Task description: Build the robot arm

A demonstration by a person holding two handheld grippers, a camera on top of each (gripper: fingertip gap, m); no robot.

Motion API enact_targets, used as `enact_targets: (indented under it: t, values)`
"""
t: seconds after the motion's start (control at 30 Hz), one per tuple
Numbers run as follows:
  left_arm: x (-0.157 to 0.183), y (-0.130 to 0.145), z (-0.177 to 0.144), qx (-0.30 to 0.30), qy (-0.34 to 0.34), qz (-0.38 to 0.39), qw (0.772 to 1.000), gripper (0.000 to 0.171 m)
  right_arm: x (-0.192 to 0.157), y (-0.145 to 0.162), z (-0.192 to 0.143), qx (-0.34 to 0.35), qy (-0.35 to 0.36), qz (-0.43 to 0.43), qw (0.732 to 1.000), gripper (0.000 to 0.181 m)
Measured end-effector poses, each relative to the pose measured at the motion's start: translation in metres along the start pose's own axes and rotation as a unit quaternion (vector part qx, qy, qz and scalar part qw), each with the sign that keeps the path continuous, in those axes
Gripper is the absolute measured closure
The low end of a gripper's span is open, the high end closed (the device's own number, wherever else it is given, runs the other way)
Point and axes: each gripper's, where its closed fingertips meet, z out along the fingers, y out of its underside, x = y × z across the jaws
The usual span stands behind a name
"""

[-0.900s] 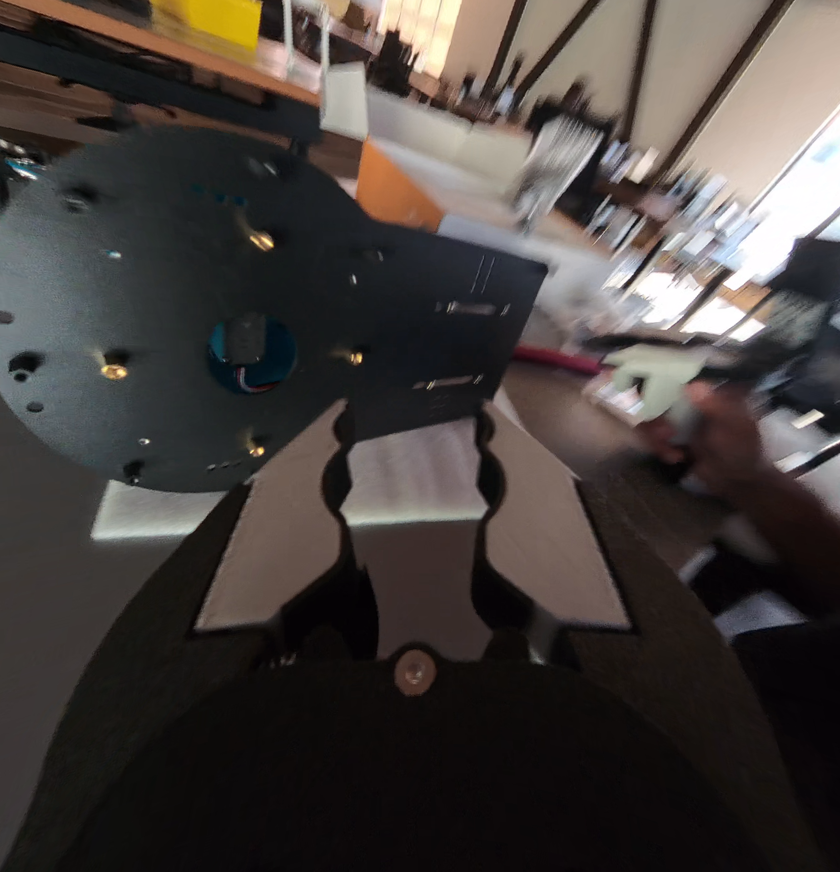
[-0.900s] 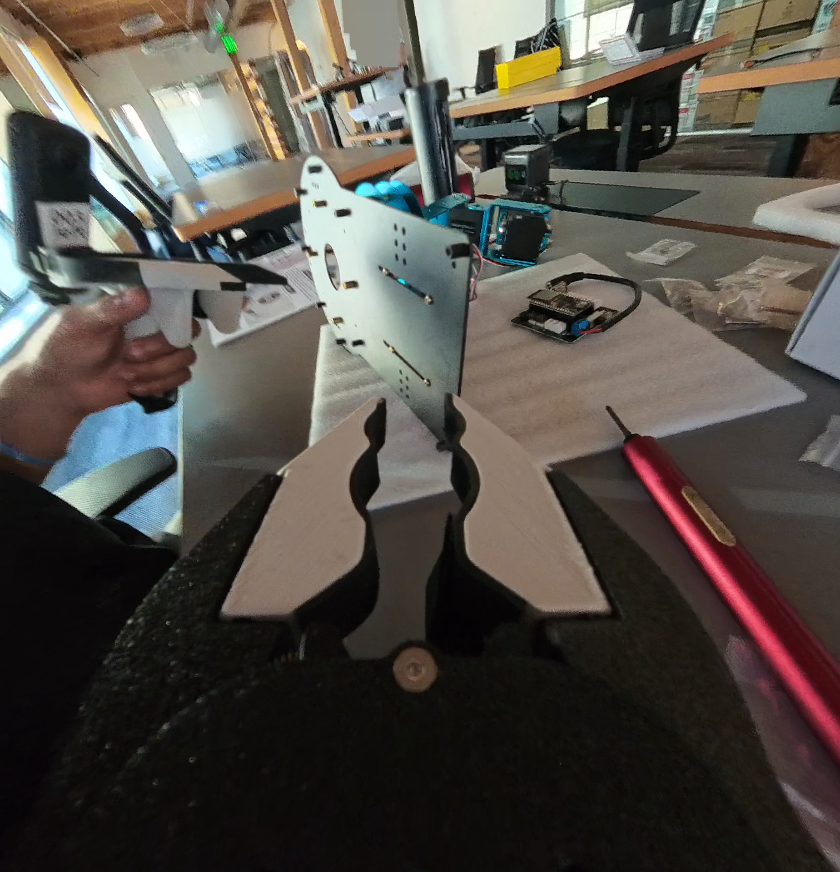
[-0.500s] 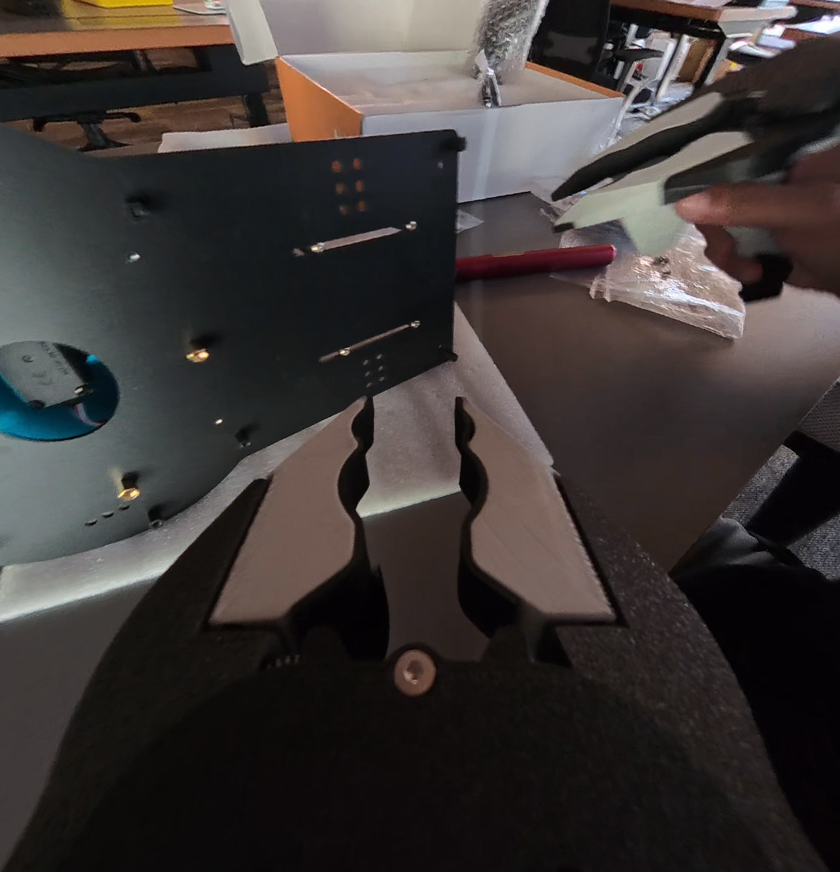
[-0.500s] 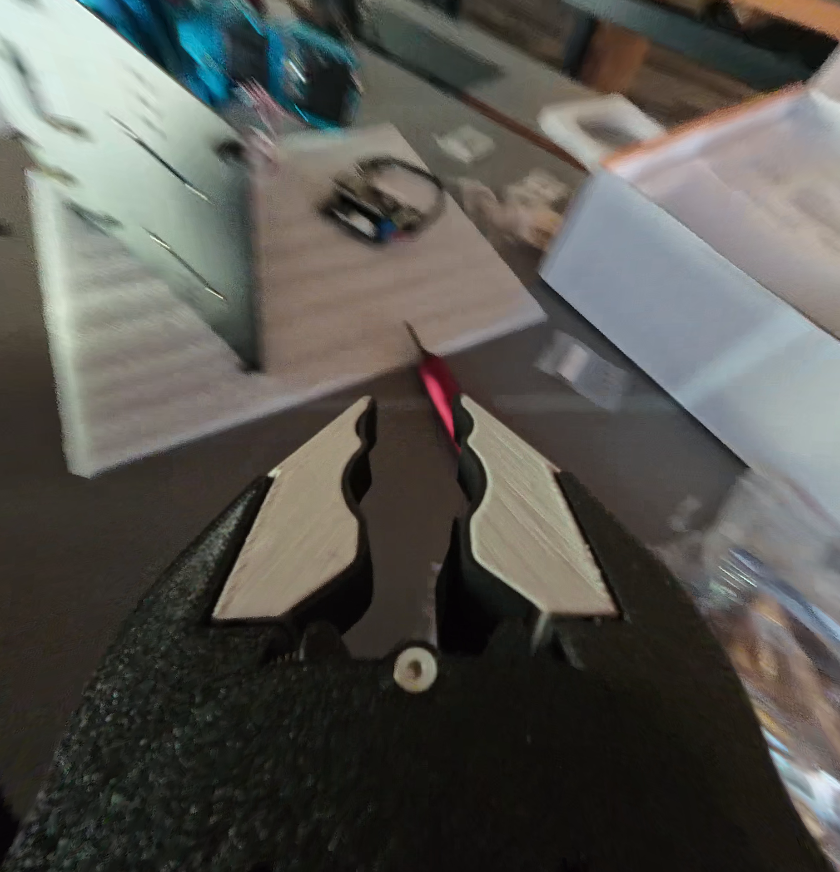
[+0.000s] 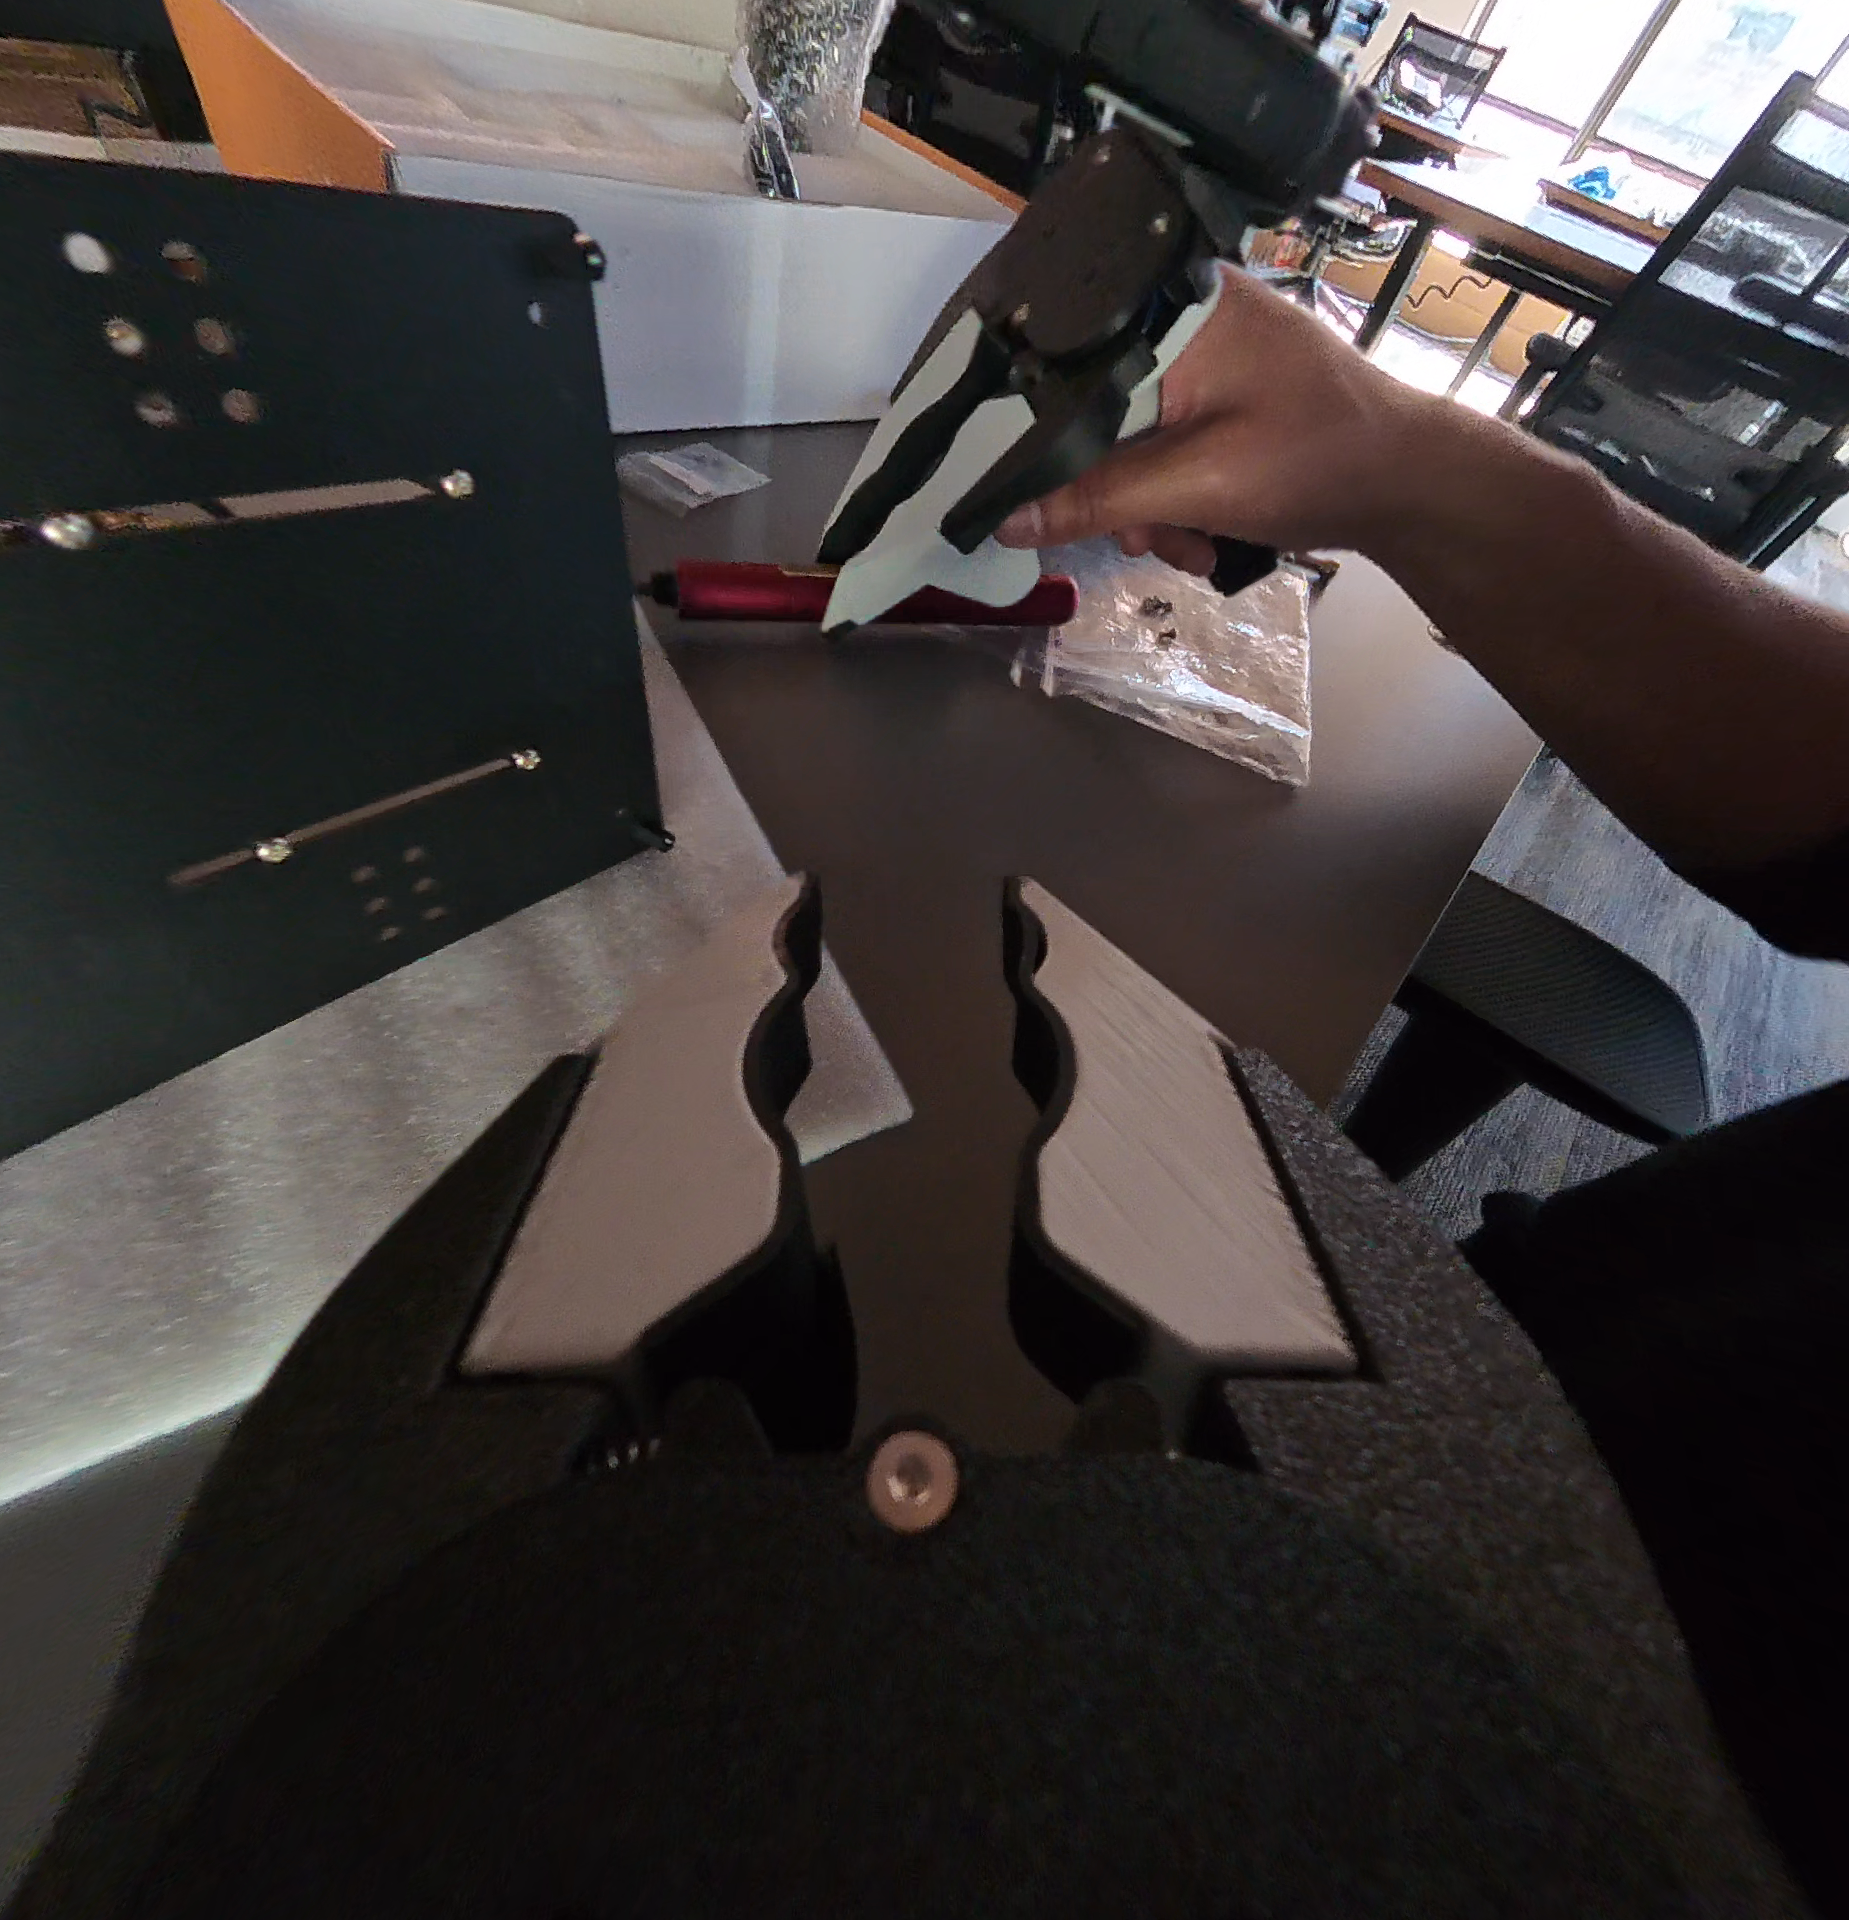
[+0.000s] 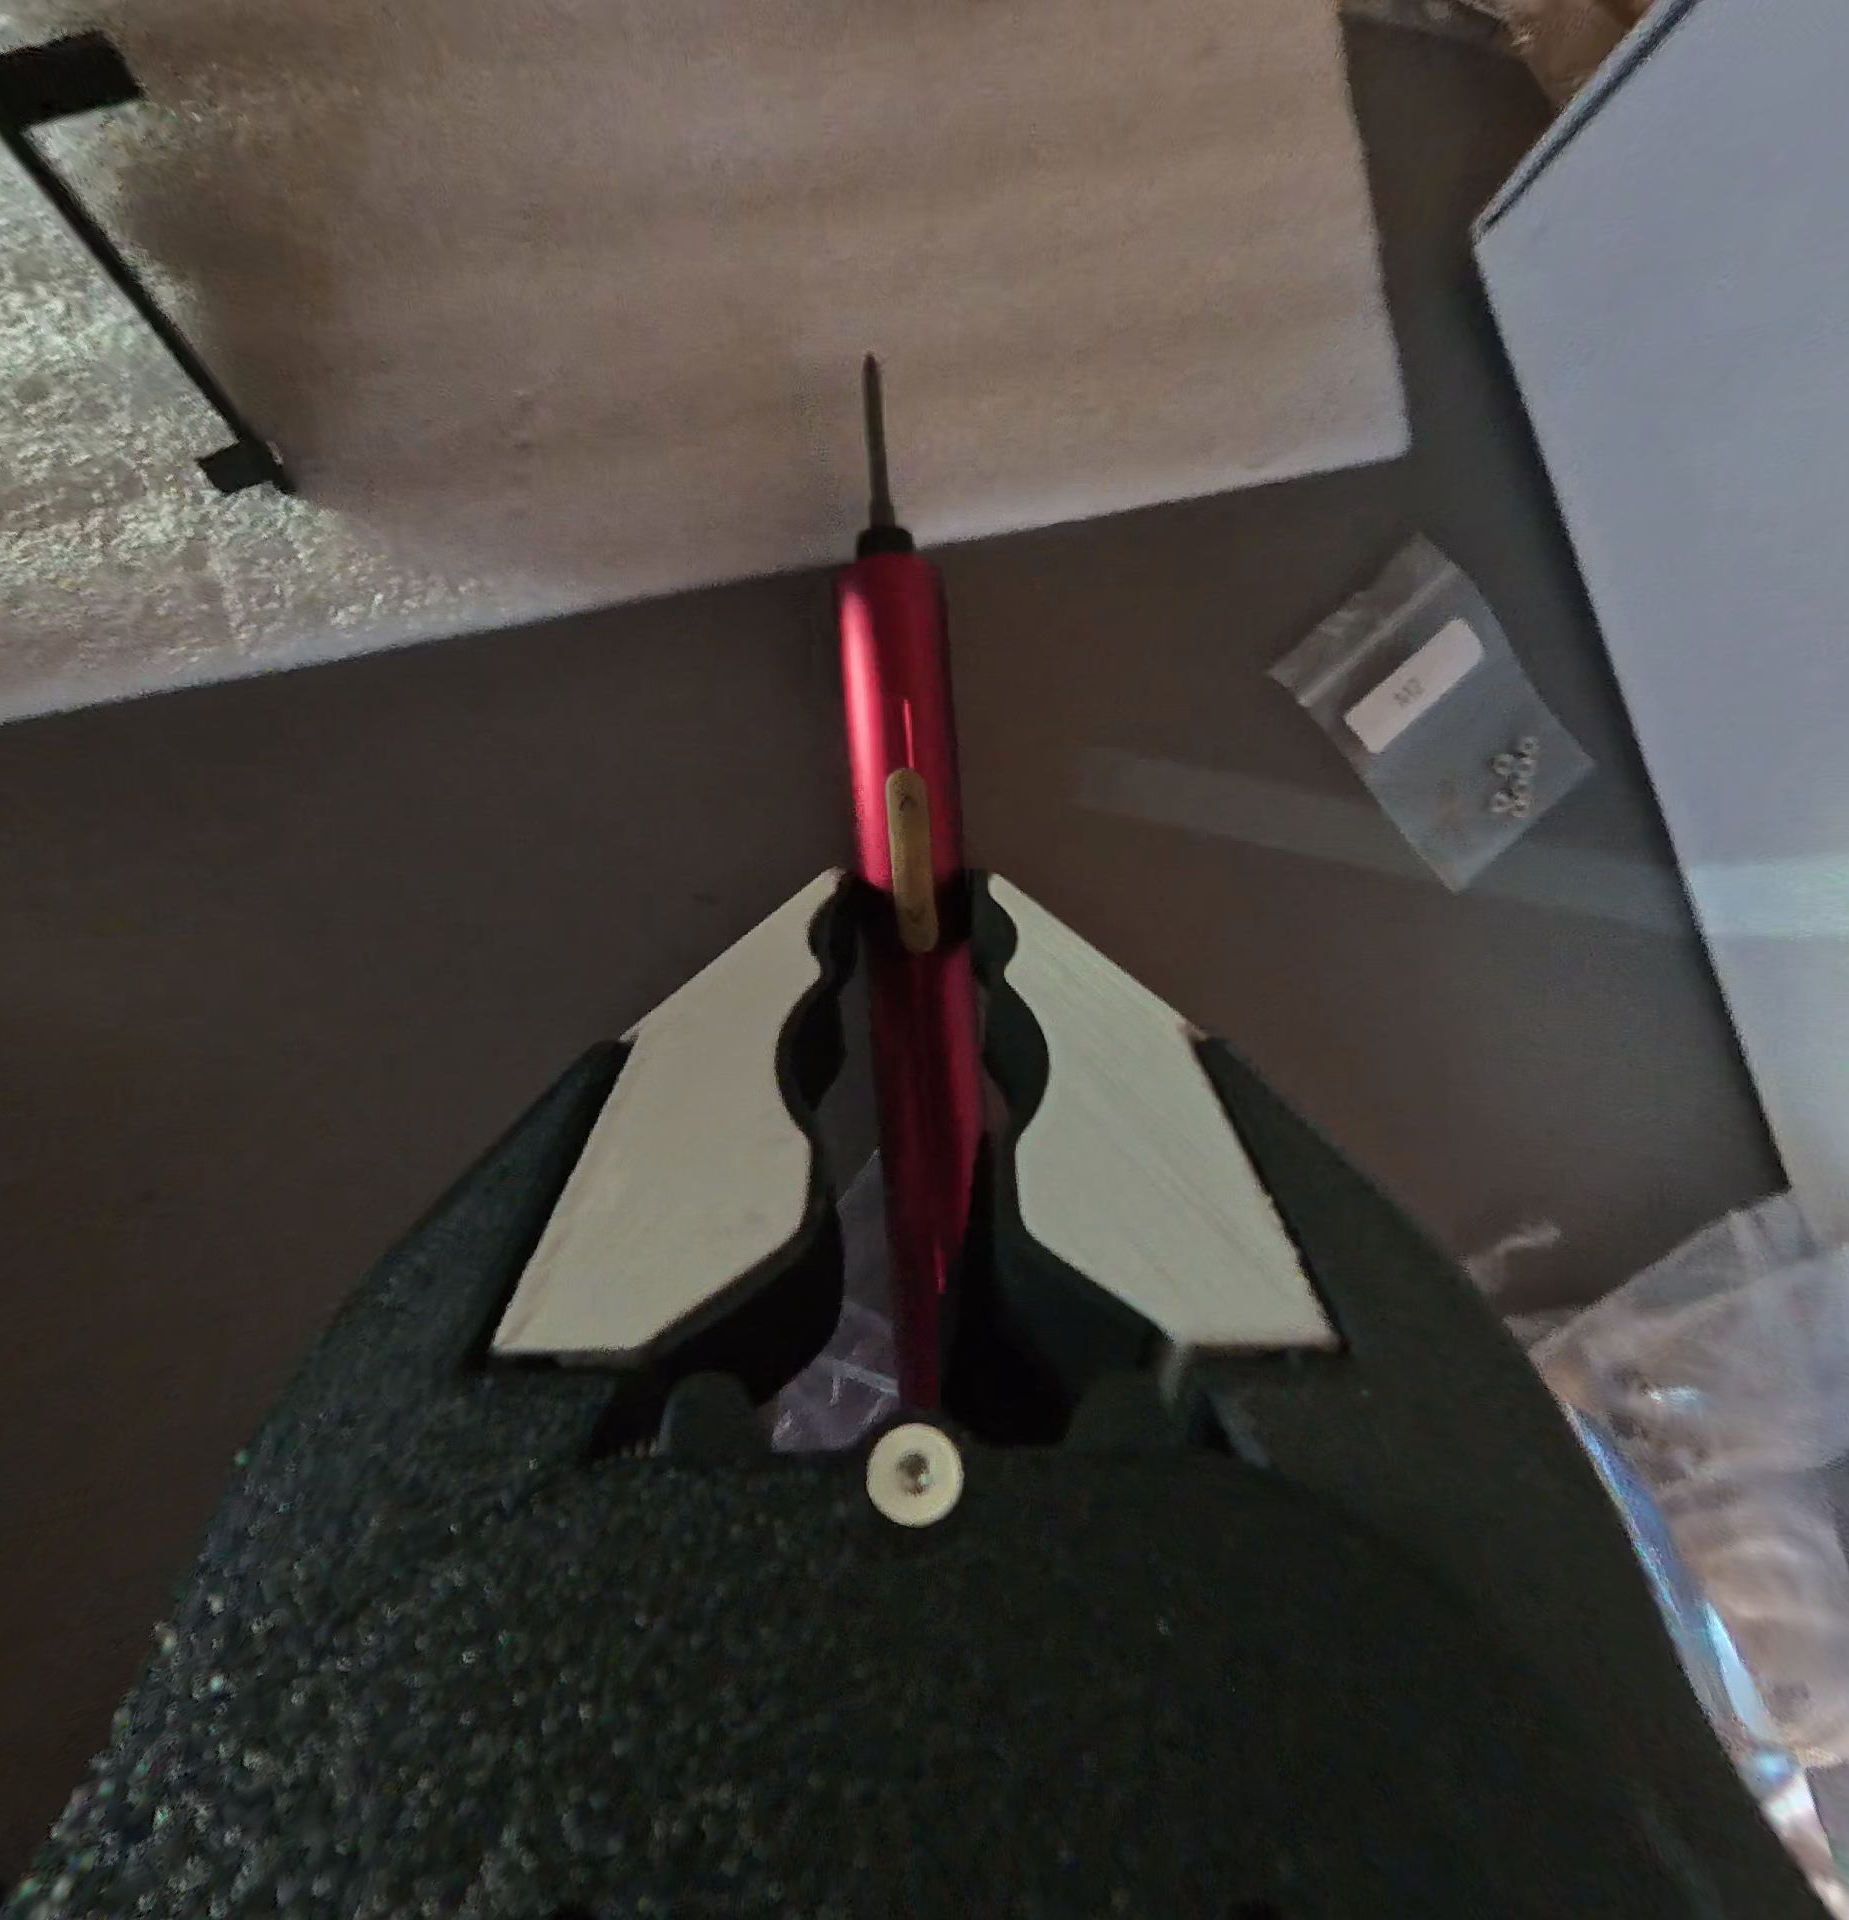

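A red screwdriver [image 6: 889, 686] lies on the dark table [image 6: 380, 883], its thin bit pointing over the edge of a white foam sheet [image 6: 691, 312]. My right gripper [image 6: 915, 883] is closed around its handle, one finger on each side. In the left wrist view the right gripper [image 5: 847, 613] tips down onto the screwdriver [image 5: 743, 597], held by a hand [image 5: 1242, 457]. My left gripper [image 5: 912, 894] is open and empty above the table. It is just right of a black perforated plate [image 5: 276, 644] standing on the foam sheet [image 5: 276, 1143].
A white box with an orange side [image 5: 774, 312] stands behind the plate and also shows at the right of the right wrist view [image 6: 1709, 416]. A small bag of screws [image 6: 1439, 717] and a larger clear plastic bag [image 5: 1180, 665] lie near the screwdriver. A chair [image 5: 1554, 997] stands at the table's right edge. The left gripper's tips are roughly 20 cm from the right gripper's. The black perforated plate [image 5: 276, 644] is about 10 cm from my left fingertips and 20 cm from my right.
My right gripper left the black plate, swung right and down to the red screwdriver, and narrowed around its handle. My left gripper turned right, so the plate now sits at the left.
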Motion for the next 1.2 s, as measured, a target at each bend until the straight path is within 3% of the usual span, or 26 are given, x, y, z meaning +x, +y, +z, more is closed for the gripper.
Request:
enact_targets:
  t: [0.1,0.17,0.3,0.37,0.4,0.43,0.53,0.63,0.67,0.8,0.9,1.0,1.07,1.13,1.2]
  values:
    - [0.002,-0.009,0.003,0.02,-0.007,-0.031,0.999,0.136,-0.013,-0.008,-0.028,0.036,0.032,-0.001,0.999,0.163]
    - [0.008,-0.022,0.002,0.047,0.026,-0.082,0.995,0.13,-0.035,-0.019,-0.061,0.08,0.05,-0.005,0.996,0.163]
    - [0.037,-0.062,-0.006,0.118,0.159,-0.183,0.963,0.111,-0.142,-0.061,-0.132,0.241,-0.066,-0.045,0.967,0.164]
    - [0.053,-0.082,-0.025,0.153,0.239,-0.2,0.938,0.127,-0.175,-0.067,-0.146,0.252,-0.062,-0.084,0.962,0.162]
    - [0.065,-0.086,-0.037,0.156,0.279,-0.183,0.93,0.145,-0.182,-0.068,-0.149,0.251,-0.048,-0.106,0.961,0.162]
    - [0.073,-0.087,-0.045,0.157,0.294,-0.163,0.929,0.15,-0.187,-0.069,-0.151,0.251,-0.051,-0.119,0.959,0.163]
    - [0.08,-0.092,-0.065,0.173,0.278,-0.069,0.942,0.15,-0.209,-0.077,-0.156,0.246,-0.136,-0.13,0.951,0.163]
    - [0.083,-0.097,-0.089,0.174,0.314,-0.021,0.933,0.135,-0.239,-0.083,-0.157,0.209,-0.263,-0.161,0.928,0.163]
    - [0.083,-0.093,-0.095,0.159,0.336,-0.002,0.928,0.145,-0.248,-0.085,-0.157,0.2,-0.309,-0.172,0.914,0.163]
    - [0.05,-0.092,-0.104,0.151,0.325,0.071,0.931,0.152,-0.248,-0.111,-0.135,0.168,-0.339,-0.174,0.909,0.163]
    - [0.011,-0.115,-0.11,0.189,0.29,0.044,0.937,0.153,-0.227,-0.15,-0.13,0.241,-0.271,-0.136,0.922,0.163]
    - [-0.026,-0.138,-0.115,0.218,0.26,-0.045,0.939,0.153,-0.182,-0.17,-0.146,0.393,-0.138,-0.094,0.904,0.15]
    - [-0.039,-0.155,-0.124,0.24,0.263,-0.102,0.929,0.153,-0.15,-0.153,-0.153,0.472,-0.04,-0.053,0.879,0.148]
    - [-0.045,-0.17,-0.133,0.256,0.278,-0.162,0.912,0.154,-0.14,-0.132,-0.154,0.54,0.012,-0.02,0.841,0.126]
    - [-0.044,-0.182,-0.137,0.255,0.307,-0.23,0.888,0.154,-0.144,-0.118,-0.132,0.531,0.063,0.009,0.845,0.126]
